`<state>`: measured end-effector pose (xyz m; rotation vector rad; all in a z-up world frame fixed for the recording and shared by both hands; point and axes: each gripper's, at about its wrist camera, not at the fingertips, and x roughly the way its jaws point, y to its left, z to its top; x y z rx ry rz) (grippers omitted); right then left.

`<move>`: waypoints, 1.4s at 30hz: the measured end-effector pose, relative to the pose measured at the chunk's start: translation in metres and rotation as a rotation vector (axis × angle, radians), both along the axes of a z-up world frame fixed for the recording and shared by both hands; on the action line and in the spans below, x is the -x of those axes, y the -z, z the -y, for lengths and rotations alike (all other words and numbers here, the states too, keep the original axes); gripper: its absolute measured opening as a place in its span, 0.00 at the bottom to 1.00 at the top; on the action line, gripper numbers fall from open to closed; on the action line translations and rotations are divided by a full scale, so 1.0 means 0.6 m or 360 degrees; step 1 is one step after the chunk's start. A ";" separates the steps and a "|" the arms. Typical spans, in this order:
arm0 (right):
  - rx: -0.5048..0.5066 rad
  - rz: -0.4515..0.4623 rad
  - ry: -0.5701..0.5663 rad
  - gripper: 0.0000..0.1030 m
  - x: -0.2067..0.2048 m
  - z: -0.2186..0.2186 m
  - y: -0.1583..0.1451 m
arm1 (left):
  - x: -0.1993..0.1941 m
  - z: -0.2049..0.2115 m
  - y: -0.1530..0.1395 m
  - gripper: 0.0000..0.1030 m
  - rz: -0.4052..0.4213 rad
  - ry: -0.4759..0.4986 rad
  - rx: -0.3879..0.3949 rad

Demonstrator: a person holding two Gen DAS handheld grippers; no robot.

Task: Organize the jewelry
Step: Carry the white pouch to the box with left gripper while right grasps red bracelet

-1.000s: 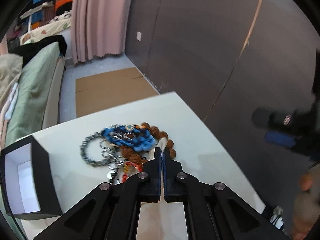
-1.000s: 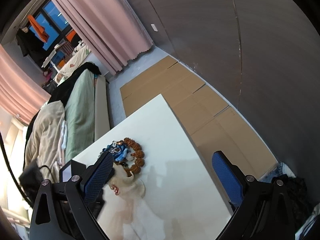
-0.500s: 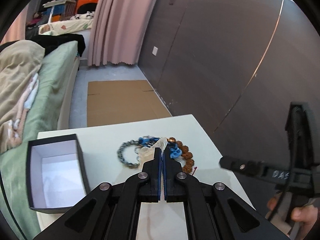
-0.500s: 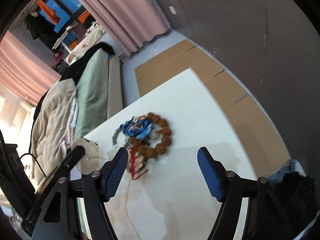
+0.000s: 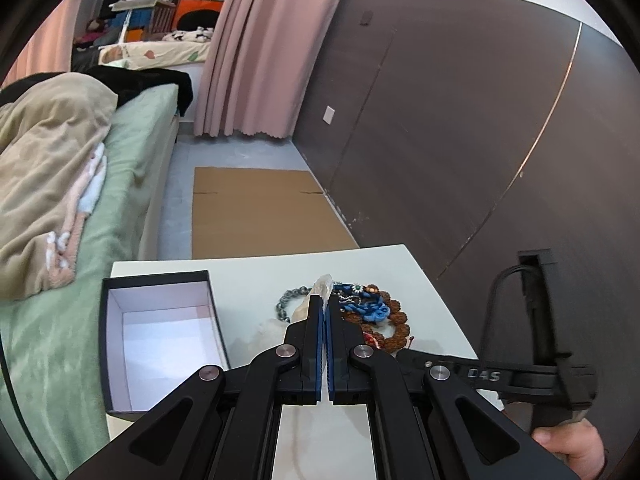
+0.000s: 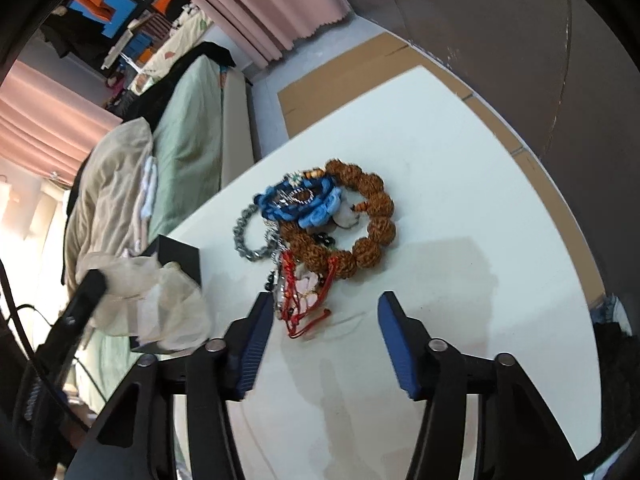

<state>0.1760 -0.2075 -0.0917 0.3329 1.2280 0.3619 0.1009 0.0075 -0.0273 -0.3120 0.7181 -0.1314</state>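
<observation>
A pile of jewelry lies on the white table [image 6: 460, 200]: a brown bead bracelet [image 6: 372, 216], a blue cord bracelet [image 6: 308, 204], a grey bead bracelet [image 6: 244, 236] and red strings [image 6: 296, 300]. The pile also shows in the left wrist view [image 5: 372, 312]. My left gripper [image 5: 324, 304] is shut on a sheer cream organza pouch [image 5: 324, 286], which hangs beside the black box in the right wrist view [image 6: 160, 304]. My right gripper [image 6: 324, 308] is open, just in front of the red strings. An open black box with a white inside [image 5: 160, 332] stands left of the pile.
A bed with a green sheet and beige blanket [image 5: 60, 184] runs along the table's left side. Cardboard [image 5: 256, 208] lies on the floor beyond the table. A dark wall [image 5: 460, 140] stands to the right. The table's right edge [image 6: 568, 240] is near.
My left gripper has lifted the pouch off the pile and pulled back toward the box. My right gripper has swung in over the table to the jewelry pile, still open.
</observation>
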 end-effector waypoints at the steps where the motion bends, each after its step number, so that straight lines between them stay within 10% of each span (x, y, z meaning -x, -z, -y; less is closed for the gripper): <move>1: 0.0004 -0.0012 -0.0001 0.50 -0.002 -0.002 0.004 | 0.002 -0.002 -0.001 0.00 0.0001 -0.0002 0.0001; 7: 0.0042 -0.0036 -0.0034 0.40 -0.009 -0.023 0.020 | 0.015 -0.012 -0.008 0.00 0.0012 -0.0019 0.0009; 14: 0.0074 0.0007 -0.0046 0.06 -0.005 -0.039 0.020 | 0.030 -0.020 -0.011 0.00 0.0015 -0.0040 0.0009; 42: -0.0328 0.0396 -0.0216 0.04 0.052 -0.097 -0.108 | 0.053 -0.144 -0.016 0.00 0.0049 -0.0294 0.0089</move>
